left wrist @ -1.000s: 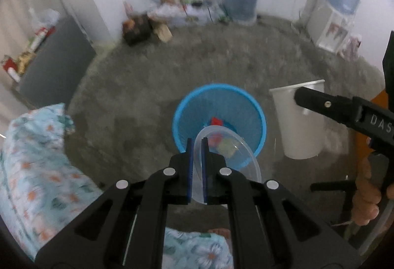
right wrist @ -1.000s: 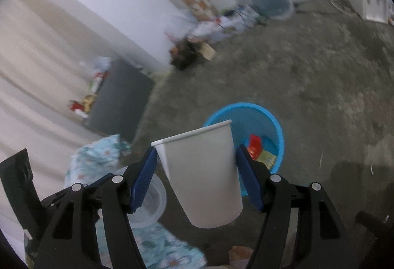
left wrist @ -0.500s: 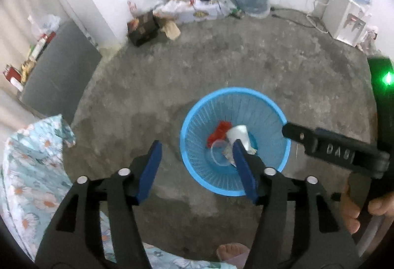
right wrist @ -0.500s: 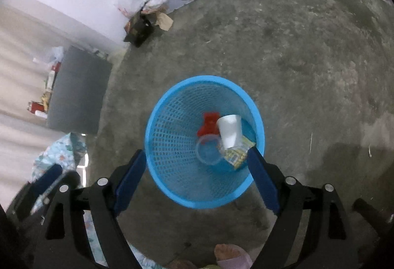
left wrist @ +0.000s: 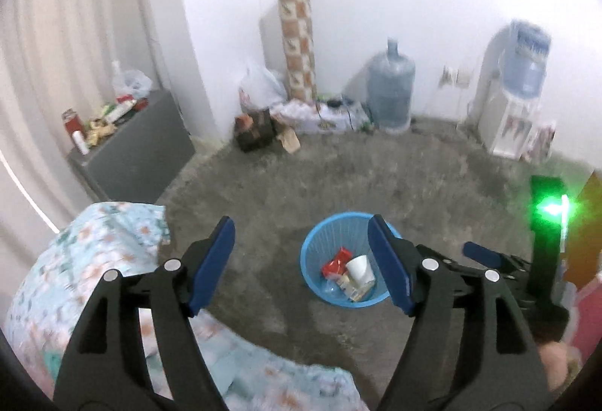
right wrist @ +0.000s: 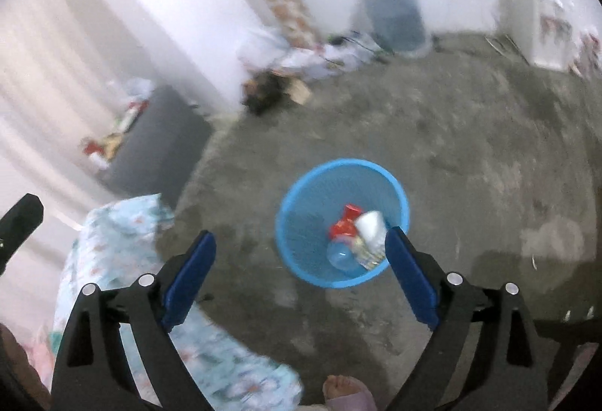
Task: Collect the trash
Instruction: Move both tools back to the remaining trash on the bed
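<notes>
**Both jaws spread and empty above the blue bin**

The left gripper (left wrist: 301,260) has just been opening; its jaws stand spread with nothing between the flat blue pads, only bare floor and bin showing through the gap. The right gripper (right wrist: 301,272) has likewise just been opening, jaws wide, nothing pinched.

Both tools tilt steeply down toward the floor. In the left wrist view the right gripper (left wrist: 485,257) shows at about 3 o'clock, a green light glowing on its black body.

The round blue mesh basket (left wrist: 314,241) stands on the rough grey concrete floor (left wrist: 414,178), just past the jaws at roughly 1 o'clock. Inside lie a white paper cup (left wrist: 359,266) on its side, a red wrapper (left wrist: 336,258), a clear plastic lid (right wrist: 340,255) and a printed packet (left wrist: 355,292).

At 8 o'clock, a soft floral cloth (left wrist: 94,260) drapes over something low. A bare foot (right wrist: 342,388) shows at 6 o'clock in the right wrist view. Against the far wall at 12 stand a water jug (left wrist: 391,87) and a checkered roll (left wrist: 297,38).
</notes>
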`<state>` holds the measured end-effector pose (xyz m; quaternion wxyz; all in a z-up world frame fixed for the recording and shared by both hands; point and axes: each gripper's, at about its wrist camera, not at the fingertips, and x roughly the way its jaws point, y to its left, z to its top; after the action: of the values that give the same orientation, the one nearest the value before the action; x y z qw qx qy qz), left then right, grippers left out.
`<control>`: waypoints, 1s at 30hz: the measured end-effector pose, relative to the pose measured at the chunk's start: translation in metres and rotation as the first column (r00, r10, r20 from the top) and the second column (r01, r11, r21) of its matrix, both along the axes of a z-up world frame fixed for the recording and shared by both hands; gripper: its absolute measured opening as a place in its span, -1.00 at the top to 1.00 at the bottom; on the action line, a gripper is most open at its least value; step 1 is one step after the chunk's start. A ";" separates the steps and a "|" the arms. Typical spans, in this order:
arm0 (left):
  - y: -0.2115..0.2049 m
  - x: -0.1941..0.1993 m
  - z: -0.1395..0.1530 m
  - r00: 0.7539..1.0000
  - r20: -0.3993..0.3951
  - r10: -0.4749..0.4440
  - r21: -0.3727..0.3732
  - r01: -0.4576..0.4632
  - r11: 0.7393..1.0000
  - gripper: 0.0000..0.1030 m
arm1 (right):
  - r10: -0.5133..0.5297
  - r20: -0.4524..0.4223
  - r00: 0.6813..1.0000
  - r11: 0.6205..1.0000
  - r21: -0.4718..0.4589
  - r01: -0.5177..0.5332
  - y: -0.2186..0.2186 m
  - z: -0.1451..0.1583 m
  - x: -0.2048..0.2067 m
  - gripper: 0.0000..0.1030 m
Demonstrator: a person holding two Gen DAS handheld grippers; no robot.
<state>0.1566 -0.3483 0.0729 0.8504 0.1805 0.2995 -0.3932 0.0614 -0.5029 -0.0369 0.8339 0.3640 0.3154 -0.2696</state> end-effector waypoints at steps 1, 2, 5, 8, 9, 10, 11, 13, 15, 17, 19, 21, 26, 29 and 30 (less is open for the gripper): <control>0.018 -0.005 0.011 1.000 -0.008 0.006 -0.023 -0.006 1.000 -0.37 | 0.018 0.011 1.000 1.000 -0.010 -0.018 0.008 0.009 -0.001 -0.73; 0.034 -0.008 0.021 1.000 -0.016 0.016 -0.045 -0.016 0.999 -0.38 | 0.054 0.030 0.998 0.998 -0.018 -0.054 0.020 0.021 -0.002 -0.73; 0.096 -0.016 0.057 0.997 -0.034 0.072 -0.110 -0.076 0.991 -0.41 | 0.143 0.058 0.988 0.990 -0.019 -0.142 0.044 0.044 -0.002 -0.73; 0.166 -0.021 0.091 0.986 -0.023 0.163 -0.159 -0.165 0.973 -0.44 | 0.261 0.098 0.960 0.965 -0.025 -0.259 0.075 0.065 -0.002 -0.73; 0.189 -0.023 0.101 0.979 -0.010 0.204 -0.170 -0.203 0.964 -0.44 | 0.285 0.109 0.952 0.959 -0.023 -0.284 0.083 0.070 -0.001 -0.73; 0.219 -0.025 0.112 0.966 0.009 0.259 -0.184 -0.253 0.950 -0.46 | 0.322 0.124 0.939 0.947 -0.018 -0.322 0.092 0.076 0.001 -0.73; 0.241 -0.026 0.119 0.953 0.021 0.302 -0.194 -0.292 0.936 -0.47 | 0.349 0.133 0.928 0.937 -0.015 -0.350 0.100 0.080 0.004 -0.73; 0.290 -0.030 0.130 0.913 0.046 0.405 -0.212 -0.387 0.897 -0.48 | 0.412 0.154 0.898 0.909 -0.002 -0.417 0.117 0.089 0.013 -0.73; 0.333 -0.033 0.134 0.869 0.044 0.492 -0.226 -0.471 0.853 -0.48 | 0.467 0.154 0.871 0.881 -0.001 -0.473 0.135 0.097 0.026 -0.73; 0.376 -0.036 0.133 0.823 0.028 0.568 -0.248 -0.545 0.801 -0.48 | 0.528 0.153 0.835 0.846 -0.008 -0.533 0.157 0.106 0.041 -0.73; 0.414 -0.039 0.127 0.779 -0.006 0.626 -0.262 -0.606 0.751 -0.48 | 0.575 0.168 0.801 0.812 0.004 -0.584 0.175 0.113 0.054 -0.73; 0.438 -0.038 0.120 0.756 -0.036 0.654 -0.270 -0.638 0.722 -0.48 | 0.616 0.187 0.765 0.776 0.023 -0.631 0.194 0.117 0.068 -0.73; 0.489 -0.033 0.095 0.701 -0.131 0.701 -0.283 -0.704 0.652 -0.48 | 0.689 0.213 0.693 0.693 0.088 -0.716 0.237 0.118 0.102 -0.73; 0.510 -0.031 0.081 0.685 -0.169 0.709 -0.300 -0.721 0.625 -0.48 | 0.708 0.227 0.668 0.657 0.132 -0.742 0.254 0.113 0.113 -0.72; 0.514 -0.027 0.078 0.682 -0.178 0.709 -0.301 -0.724 0.620 -0.48 | 0.716 0.240 0.656 0.639 0.156 -0.754 0.261 0.111 0.120 -0.72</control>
<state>0.1298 0.1659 0.1506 0.9475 -0.1150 0.2895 -0.0717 0.1818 -0.2421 0.0745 0.8421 0.3223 0.4003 0.1633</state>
